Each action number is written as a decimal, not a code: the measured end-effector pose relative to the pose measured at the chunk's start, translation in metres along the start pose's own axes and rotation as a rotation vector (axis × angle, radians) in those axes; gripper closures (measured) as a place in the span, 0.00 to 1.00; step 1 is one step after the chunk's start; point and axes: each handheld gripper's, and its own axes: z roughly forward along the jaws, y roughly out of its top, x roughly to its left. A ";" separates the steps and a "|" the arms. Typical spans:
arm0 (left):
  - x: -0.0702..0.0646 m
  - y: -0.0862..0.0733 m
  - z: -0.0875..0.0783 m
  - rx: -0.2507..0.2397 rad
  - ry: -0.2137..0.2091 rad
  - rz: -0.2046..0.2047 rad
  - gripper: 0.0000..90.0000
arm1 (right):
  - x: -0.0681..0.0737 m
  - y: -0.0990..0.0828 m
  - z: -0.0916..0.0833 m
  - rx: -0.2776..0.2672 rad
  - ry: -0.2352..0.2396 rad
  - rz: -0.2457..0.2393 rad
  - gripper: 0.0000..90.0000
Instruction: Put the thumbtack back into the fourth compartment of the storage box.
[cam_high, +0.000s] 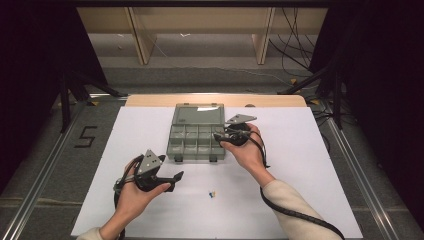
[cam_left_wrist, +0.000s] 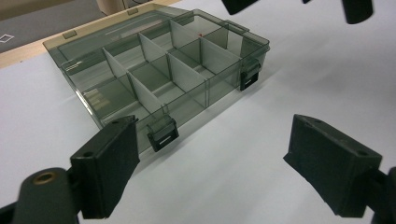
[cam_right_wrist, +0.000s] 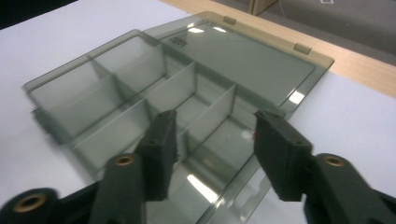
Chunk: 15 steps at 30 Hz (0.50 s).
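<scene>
A smoky grey compartment box (cam_high: 195, 157) stands open at the middle of the table, its lid (cam_high: 197, 114) lying flat behind it. My right gripper (cam_high: 218, 138) hovers over the box's right-hand compartments (cam_right_wrist: 205, 154), jaws open with nothing between them. A tiny red speck (cam_left_wrist: 200, 34) lies in a compartment at that end. My left gripper (cam_high: 175, 181) is held open over the white sheet, in front of the box's left corner and pointing toward the box wall (cam_left_wrist: 224, 88); its jaws (cam_left_wrist: 212, 133) are empty. The right gripper's fingertips (cam_left_wrist: 357, 11) show above the box's far end.
A white sheet (cam_high: 300, 165) covers the table. A few small blue and yellow bits (cam_high: 212, 193) lie on it in front of the box, between the two hands. Two black latches (cam_left_wrist: 162, 135) hang on the box's front. The wooden table edge (cam_high: 280, 100) runs behind the lid.
</scene>
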 end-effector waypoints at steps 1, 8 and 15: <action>0.000 0.000 0.000 0.000 -0.001 0.005 0.18 | 0.002 -0.002 -0.003 0.002 -0.001 -0.013 0.50; -0.001 0.000 0.000 0.001 0.002 -0.002 0.18 | 0.016 -0.018 -0.025 0.043 0.057 -0.025 0.44; -0.001 0.001 0.000 0.002 0.002 0.005 0.18 | 0.026 -0.037 -0.038 0.081 0.086 -0.020 0.44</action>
